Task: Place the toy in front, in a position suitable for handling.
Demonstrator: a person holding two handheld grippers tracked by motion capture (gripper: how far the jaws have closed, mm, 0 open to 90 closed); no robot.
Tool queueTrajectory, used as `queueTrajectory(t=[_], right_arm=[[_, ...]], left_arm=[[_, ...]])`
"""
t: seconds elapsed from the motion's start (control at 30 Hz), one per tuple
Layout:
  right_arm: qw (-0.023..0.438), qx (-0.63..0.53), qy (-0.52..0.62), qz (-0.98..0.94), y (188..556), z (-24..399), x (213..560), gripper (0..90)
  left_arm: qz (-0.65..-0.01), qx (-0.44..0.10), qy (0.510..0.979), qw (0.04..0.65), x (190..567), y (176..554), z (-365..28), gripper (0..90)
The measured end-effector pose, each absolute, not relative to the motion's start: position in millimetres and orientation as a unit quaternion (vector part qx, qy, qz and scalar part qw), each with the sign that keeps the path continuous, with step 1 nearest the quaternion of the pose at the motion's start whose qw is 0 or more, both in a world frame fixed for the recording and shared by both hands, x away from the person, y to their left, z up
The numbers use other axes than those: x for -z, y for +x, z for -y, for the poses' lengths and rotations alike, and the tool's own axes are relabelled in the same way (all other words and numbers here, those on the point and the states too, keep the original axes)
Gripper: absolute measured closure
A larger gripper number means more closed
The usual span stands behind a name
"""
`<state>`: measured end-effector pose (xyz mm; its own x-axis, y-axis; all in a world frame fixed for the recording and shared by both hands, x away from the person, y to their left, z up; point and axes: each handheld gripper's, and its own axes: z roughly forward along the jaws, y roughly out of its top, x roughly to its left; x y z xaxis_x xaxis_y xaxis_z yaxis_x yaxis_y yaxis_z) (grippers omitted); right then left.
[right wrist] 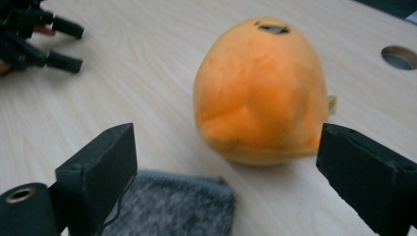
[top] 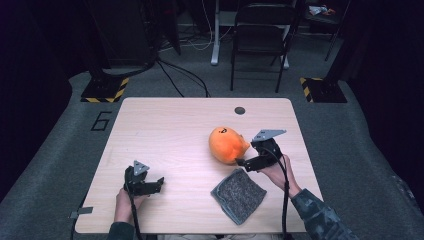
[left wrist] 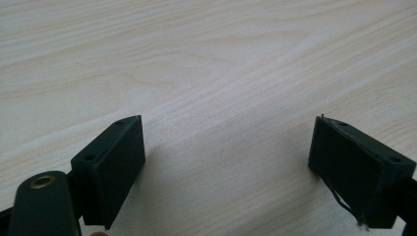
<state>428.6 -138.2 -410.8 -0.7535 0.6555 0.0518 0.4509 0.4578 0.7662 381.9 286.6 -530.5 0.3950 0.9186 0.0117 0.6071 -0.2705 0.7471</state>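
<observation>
2 tools [top: 161, 184] [top: 240, 162] apart-jawed, 1 grey cloth [top: 238, 194], 1 orange plush [top: 227, 144].

The plush toy [top: 228, 145] is bright orange with a small dark mark on top. Just beside it lies a speckled grey cloth [top: 238, 195]. Both rest on a pale wood-grain table [top: 165, 130]. Near the plush toy, both grippers' jaws are matte black.
</observation>
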Motion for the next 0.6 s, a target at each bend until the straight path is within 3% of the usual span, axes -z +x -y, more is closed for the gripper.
queueTrajectory(t=[0.27, 0.6], right_arm=[[0.110, -0.363, 0.320, -0.868, 405, 143, 429, 1.5], [0.089, -0.308, 0.285, -0.903, 395, 117, 462, 4.2]], left_arm=[[-0.499, -0.229, 0.764, 0.339, 530, 382, -287, 13.4], [-0.497, -0.228, 0.765, 0.340, 530, 383, -287, 13.5]])
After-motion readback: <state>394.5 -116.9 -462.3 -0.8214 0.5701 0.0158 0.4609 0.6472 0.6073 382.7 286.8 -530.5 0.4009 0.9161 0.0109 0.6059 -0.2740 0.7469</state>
